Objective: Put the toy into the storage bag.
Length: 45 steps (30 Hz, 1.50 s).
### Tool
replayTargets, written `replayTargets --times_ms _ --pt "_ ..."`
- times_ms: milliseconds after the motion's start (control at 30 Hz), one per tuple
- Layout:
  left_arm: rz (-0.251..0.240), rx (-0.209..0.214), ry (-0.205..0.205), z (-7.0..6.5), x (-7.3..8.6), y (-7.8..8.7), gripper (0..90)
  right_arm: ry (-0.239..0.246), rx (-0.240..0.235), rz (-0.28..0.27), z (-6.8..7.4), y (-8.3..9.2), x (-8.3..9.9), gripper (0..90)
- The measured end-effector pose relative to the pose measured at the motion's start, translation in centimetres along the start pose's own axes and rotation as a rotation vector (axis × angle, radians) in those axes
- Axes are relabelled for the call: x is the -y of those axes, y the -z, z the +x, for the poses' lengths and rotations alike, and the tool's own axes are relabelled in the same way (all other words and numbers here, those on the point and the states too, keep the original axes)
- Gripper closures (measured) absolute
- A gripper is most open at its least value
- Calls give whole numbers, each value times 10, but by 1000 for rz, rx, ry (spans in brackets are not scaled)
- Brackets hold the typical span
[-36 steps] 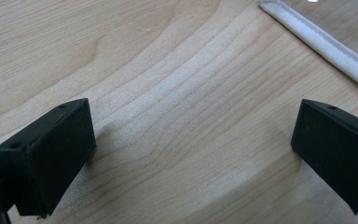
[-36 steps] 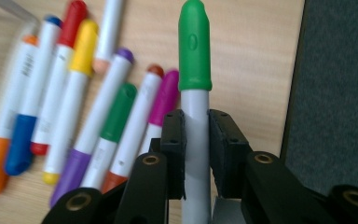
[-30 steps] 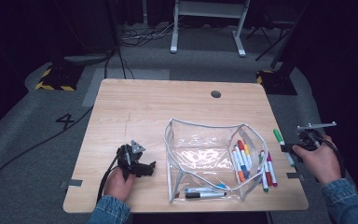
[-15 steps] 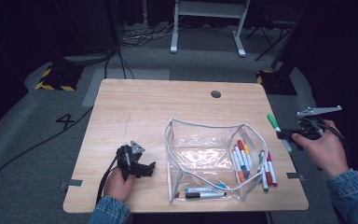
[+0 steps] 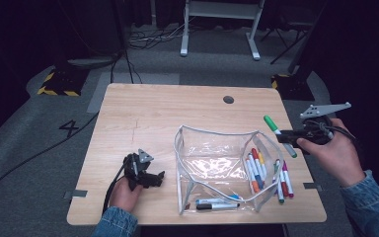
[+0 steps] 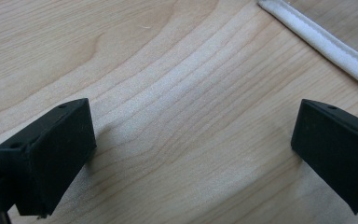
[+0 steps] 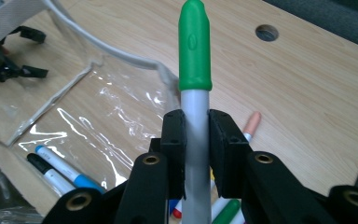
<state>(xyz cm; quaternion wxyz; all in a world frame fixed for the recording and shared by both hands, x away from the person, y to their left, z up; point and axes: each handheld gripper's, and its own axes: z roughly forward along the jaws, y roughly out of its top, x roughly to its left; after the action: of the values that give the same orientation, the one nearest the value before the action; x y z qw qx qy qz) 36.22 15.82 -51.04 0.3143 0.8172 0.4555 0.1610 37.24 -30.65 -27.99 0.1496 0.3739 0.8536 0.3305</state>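
Near the worktop's (image 5: 168,106) front-left corner the left gripper (image 5: 150,178) rests with jaws wide apart on bare wood. The clear pouch (image 5: 217,165) lies open toward the front edge. Over the right edge, the right gripper (image 5: 288,136) clamps a green-capped marker (image 5: 276,131).

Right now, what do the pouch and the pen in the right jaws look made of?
Pouch: clear soft plastic, glossy; glare and creases, white fabric-like edging. Green-capped marker: smooth plastic by its look, satin green cap, white barrel. Table: pale wood grain, possibly laminate.
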Motion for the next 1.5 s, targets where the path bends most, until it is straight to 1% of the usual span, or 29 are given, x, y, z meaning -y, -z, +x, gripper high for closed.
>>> replayTargets --times_ms 33,167,200,233,400,500,733,867,900,933,1067,1500 --pt "0 0 0 0 0 0 0 8 -6 0 3 0 -2 772" --pt "1 0 -1 0 0 0 0 68 -27 5 21 -2 -13 773" --pt "0 0 0 0 0 0 0 84 -38 10 26 -3 -15 772" --pt "0 0 0 0 0 0 0 90 -44 11 28 -3 -16 772" --pt "0 0 0 0 0 0 0 154 -93 31 48 -9 -26 772" --pt "0 0 0 0 0 0 0 183 -134 50 58 -16 -29 772" --pt "0 0 0 0 0 0 0 245 -241 128 75 -37 -34 772" --pt "0 0 0 0 0 0 0 285 -274 167 84 -49 -36 772" --pt "0 0 0 0 0 0 0 299 -289 192 88 -55 -37 772" --pt "0 0 0 0 0 0 0 299 -289 192 88 -55 -37 772" --pt "0 0 0 0 0 0 0 327 -323 230 96 -67 -38 772" --pt "0 -2 -2 0 0 0 0 440 -368 358 126 -100 -37 772"
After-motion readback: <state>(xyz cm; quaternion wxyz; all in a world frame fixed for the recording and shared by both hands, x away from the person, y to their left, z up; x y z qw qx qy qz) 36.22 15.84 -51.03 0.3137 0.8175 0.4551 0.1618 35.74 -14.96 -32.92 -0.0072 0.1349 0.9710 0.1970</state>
